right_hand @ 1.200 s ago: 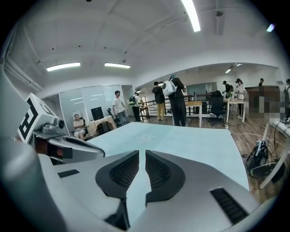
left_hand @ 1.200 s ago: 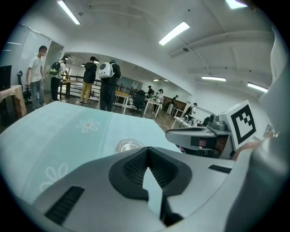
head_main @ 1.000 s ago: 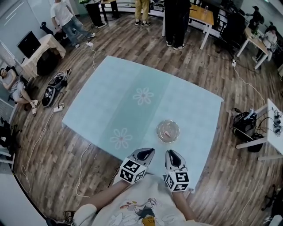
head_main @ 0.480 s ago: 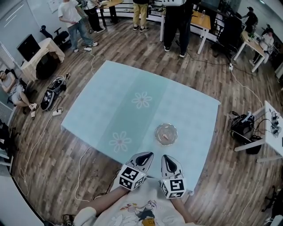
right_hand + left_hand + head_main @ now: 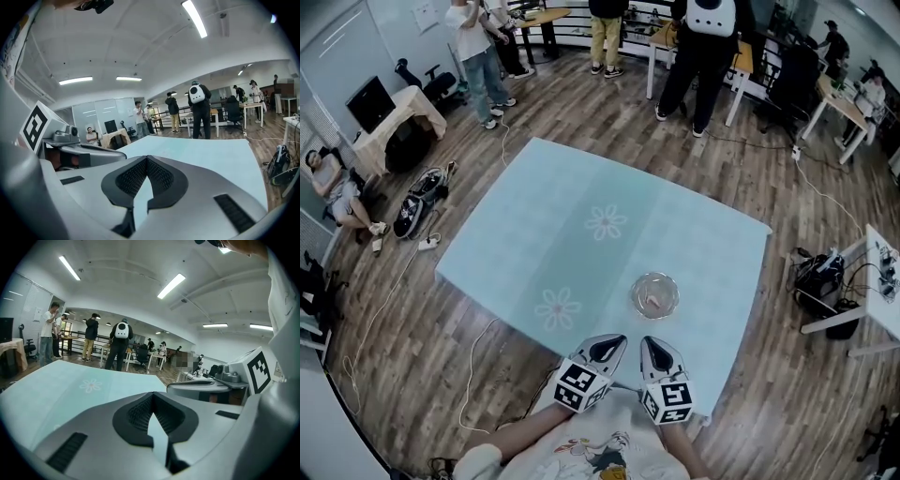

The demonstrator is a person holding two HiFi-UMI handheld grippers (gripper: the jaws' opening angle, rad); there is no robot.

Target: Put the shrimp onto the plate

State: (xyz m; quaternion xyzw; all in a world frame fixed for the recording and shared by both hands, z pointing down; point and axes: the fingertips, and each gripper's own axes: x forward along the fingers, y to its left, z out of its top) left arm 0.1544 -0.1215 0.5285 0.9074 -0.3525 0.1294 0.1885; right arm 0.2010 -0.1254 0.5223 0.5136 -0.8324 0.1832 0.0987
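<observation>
A clear glass plate (image 5: pixel 638 287) sits near the front right of the pale blue table (image 5: pixel 581 234), and a small pink shrimp (image 5: pixel 652 300) lies in it. Both grippers hover side by side at the table's front edge, close to the person's chest and short of the plate. The left gripper (image 5: pixel 612 340) is shut, with nothing between its jaws (image 5: pixel 151 397). The right gripper (image 5: pixel 651 342) is likewise shut and empty (image 5: pixel 146 158). Neither gripper view shows the plate or the shrimp.
The tablecloth carries flower prints (image 5: pixel 606 223). Several people (image 5: pixel 705 47) stand beyond the far edge among desks. Bags (image 5: pixel 420 199) and cables lie on the wooden floor at left. A side table (image 5: pixel 881 281) with gear stands at right.
Both grippers have drawn slightly closer together and back toward the person's body. The shrimp and plate stay put. People at the back have walked about.
</observation>
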